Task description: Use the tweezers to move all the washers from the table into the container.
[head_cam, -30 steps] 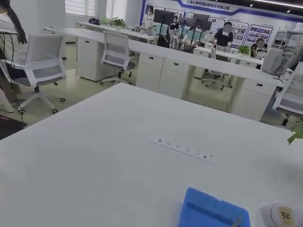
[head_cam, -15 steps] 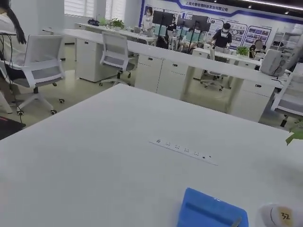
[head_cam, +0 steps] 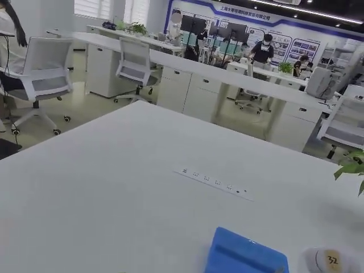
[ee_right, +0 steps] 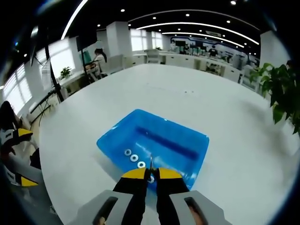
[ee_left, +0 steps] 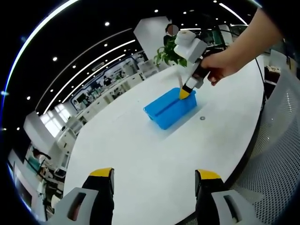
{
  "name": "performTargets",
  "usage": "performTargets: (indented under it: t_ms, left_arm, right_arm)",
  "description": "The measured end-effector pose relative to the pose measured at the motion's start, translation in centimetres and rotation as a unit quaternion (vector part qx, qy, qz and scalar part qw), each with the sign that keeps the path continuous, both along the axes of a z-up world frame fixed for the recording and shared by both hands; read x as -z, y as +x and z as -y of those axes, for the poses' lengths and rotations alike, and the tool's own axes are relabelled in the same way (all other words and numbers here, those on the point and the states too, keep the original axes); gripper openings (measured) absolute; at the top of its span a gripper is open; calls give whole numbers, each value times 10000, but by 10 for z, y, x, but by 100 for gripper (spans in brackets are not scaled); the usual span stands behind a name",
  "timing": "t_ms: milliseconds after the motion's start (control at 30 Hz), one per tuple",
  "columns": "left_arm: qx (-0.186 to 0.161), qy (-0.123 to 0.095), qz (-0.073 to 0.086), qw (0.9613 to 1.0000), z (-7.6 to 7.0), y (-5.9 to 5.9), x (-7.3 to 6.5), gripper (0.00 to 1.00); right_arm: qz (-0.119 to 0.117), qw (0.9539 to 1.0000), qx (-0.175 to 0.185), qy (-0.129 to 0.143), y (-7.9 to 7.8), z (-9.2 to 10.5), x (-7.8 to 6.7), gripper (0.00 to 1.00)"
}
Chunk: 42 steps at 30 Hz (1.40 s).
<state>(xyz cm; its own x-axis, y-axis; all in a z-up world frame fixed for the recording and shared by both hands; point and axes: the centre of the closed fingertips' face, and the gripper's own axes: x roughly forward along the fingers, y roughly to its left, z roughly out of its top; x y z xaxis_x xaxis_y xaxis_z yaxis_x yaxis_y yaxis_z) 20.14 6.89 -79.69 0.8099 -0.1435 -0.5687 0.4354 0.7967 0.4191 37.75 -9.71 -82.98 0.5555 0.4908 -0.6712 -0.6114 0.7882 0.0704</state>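
Right gripper (ee_right: 151, 174) is clenched on the tweezers (ee_right: 151, 163). Their thin tips poke out past the yellow pads and point down into the blue container (ee_right: 180, 143). That pose suits dropping a washer in, though whether one is pinched at the tips is too small to tell. Three washers (ee_right: 134, 157) lie in a short row on the container's floor just beyond the tips, so part of the job looks done.

Left gripper (ee_left: 154, 177) is released, its jaws spread wide with nothing between them. It is held low over the near edge of the bench (ee_left: 131, 154), well apart from the work, likely parked so it does not crowd the tweezers. In its view a hand (ee_left: 222, 63) carries the right gripper above the container's rim. One washer (ee_left: 202, 118) lies on the bench near the container and is, I judge, the next to fetch. Farther off, a plant (ee_left: 166, 51) stands at the bench's far side.
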Motion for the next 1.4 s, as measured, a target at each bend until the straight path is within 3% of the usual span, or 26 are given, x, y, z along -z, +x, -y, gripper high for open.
performTargets:
  t_ms: [433,700,900,1100,1400]
  left_arm:
    - [-12,-1,26,10000,0,0,-2,71]
    - [37,41,-25,10000,1,1,2,71]
    - [75,60,-63,9999,2,-1,2,71]
    - [96,68,-79,9999,2,-2,2,71]
    - [59,88,-134,9999,1,-3,4,71]
  right_arm:
    - [254,9996,-29,151,-7,11,-27,3]
    - [386,9980,-12,507,-16,11,-51,3]
    - [413,9969,-66,661,-25,11,-61,3]
    - [363,9976,-160,576,-38,12,-55,3]
    - [23,9986,-177,492,-57,15,-31,3]
